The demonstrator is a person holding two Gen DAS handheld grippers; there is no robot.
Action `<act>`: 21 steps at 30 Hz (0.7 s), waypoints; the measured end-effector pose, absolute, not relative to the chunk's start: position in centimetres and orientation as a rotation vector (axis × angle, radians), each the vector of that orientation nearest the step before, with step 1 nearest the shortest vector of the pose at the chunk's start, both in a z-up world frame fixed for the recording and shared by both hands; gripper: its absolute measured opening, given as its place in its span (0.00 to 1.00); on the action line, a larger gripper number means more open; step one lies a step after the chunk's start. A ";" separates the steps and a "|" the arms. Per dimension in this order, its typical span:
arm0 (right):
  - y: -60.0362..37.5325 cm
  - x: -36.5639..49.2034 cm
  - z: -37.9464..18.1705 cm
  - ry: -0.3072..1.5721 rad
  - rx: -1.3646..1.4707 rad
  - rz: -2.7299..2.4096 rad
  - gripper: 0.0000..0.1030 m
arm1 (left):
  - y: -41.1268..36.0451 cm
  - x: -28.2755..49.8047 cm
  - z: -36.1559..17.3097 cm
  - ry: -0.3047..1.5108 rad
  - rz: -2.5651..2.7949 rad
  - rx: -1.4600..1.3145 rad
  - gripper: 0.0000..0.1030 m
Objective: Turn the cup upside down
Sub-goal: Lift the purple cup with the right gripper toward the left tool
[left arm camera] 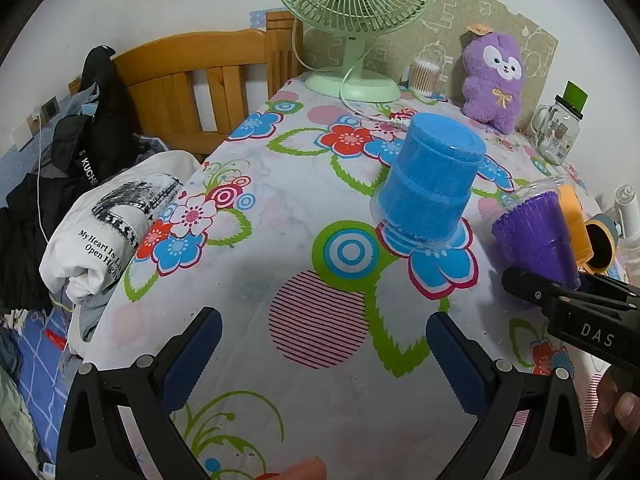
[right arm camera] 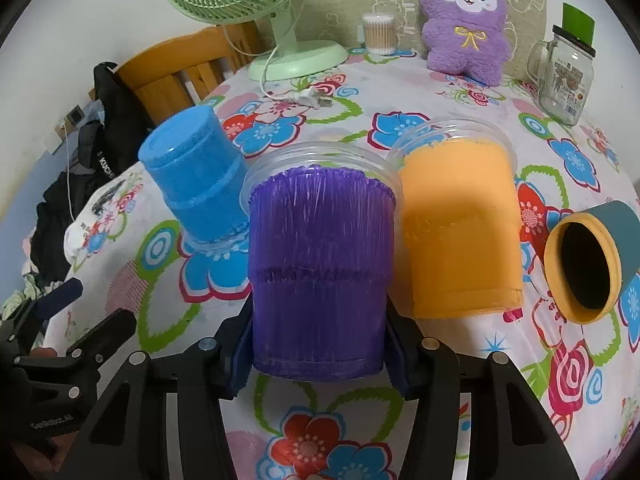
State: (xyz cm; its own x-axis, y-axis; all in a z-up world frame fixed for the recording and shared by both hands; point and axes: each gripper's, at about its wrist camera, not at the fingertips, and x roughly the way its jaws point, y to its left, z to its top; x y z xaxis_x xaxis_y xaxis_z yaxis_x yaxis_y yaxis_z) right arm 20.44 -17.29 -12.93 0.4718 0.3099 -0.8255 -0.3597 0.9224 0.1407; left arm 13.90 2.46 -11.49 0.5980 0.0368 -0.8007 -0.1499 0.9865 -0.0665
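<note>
My right gripper is shut on a purple cup, gripping its lower body; the cup's clear rim points up and away. In the left wrist view the purple cup sits at the right, held by the right gripper. A blue cup stands upside down on the flowered tablecloth; it also shows in the right wrist view. An orange cup stands just right of the purple one. My left gripper is open and empty, low over the table in front of the blue cup.
A teal and orange cup lies on its side at the right. A green fan, a cotton swab jar, a purple plush toy and a glass mug stand at the back. Clothes and a wooden bed frame are left.
</note>
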 end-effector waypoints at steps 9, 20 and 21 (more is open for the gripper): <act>-17.1 18.6 -10.8 0.951 -0.061 0.428 0.55 | 2.0 12.3 -10.1 0.901 0.098 -0.128 1.00; -16.5 13.8 -6.9 0.878 -0.095 0.457 0.55 | 1.4 8.7 -8.1 0.860 0.084 -0.128 1.00; -16.5 13.5 -6.8 0.875 -0.096 0.457 0.55 | 1.4 8.3 -8.0 0.858 0.082 -0.129 1.00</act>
